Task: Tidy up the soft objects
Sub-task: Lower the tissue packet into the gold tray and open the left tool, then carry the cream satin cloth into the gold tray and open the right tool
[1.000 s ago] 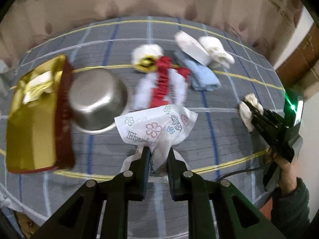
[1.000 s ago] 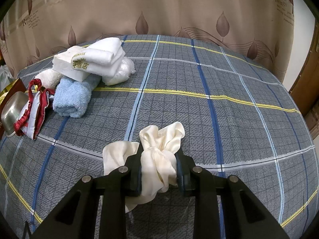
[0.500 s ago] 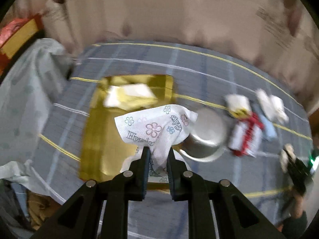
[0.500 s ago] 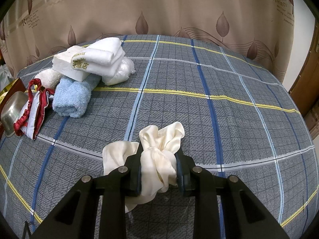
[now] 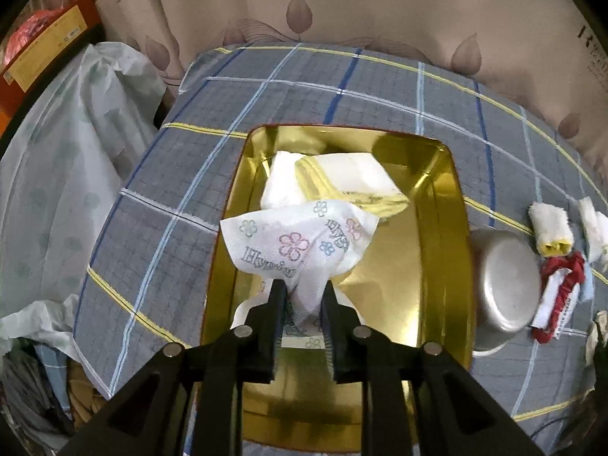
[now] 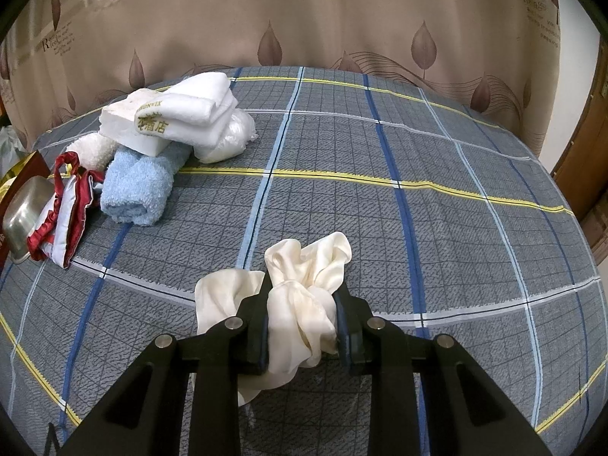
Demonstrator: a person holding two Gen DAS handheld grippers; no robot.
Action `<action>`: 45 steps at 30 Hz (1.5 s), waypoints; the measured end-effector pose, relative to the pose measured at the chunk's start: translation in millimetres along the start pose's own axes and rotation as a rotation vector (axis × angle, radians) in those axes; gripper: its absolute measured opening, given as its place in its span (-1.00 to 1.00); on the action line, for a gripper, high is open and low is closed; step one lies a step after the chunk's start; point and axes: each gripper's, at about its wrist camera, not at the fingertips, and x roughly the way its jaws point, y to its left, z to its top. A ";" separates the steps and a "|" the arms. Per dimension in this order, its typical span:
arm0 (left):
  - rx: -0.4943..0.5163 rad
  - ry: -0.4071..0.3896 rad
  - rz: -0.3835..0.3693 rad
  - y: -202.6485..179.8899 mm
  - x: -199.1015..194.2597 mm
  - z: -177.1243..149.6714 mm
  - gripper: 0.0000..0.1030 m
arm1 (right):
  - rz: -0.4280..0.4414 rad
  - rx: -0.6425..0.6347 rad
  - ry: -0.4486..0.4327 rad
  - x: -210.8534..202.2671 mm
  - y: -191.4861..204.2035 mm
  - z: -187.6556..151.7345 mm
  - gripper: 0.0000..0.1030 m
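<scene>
Left wrist view first: the left gripper (image 5: 303,296) hangs over the gold tray (image 5: 442,235) with a flower-printed tissue pack (image 5: 300,239) bunched between its jaws. Those jaws have just been easing apart, but the wrapper is pinched between the pads, so it's grasping the pack. Inside the tray, up toward 12 o'clock from the gripper, lie a white folded cloth (image 5: 281,186) and a pale packet with gold edging (image 5: 349,178). Just outside the tray's rim at about 3 o'clock sits an upside-down steel bowl (image 5: 505,288), and past that a red-trimmed cloth (image 5: 560,296) and a rolled white and yellow towel (image 5: 549,228). The whole lot rests on a grey plaid sheet (image 5: 182,174), with a white plastic cover (image 5: 64,159) off at 9 o'clock. Right wrist view: the right gripper (image 6: 302,323) is clenched on a cream silky cloth (image 6: 304,285) that spills out at 9 o'clock from the jaws and rests on the same plaid sheet (image 6: 456,209). Up at 10 o'clock there's a pile: a rolled blue towel (image 6: 136,190), folded white towels with gold lettering (image 6: 178,117) stacked on it, and a clear plastic bag (image 6: 231,136) tucked beside them. The red-trimmed cloth (image 6: 64,209) and steel bowl (image 6: 24,209) sit at the far 9 o'clock edge.
</scene>
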 end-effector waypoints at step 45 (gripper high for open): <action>-0.127 -0.222 0.004 63.7 -55.3 -90.2 -0.26 | -0.031 0.020 0.036 -16.2 13.7 10.0 -0.70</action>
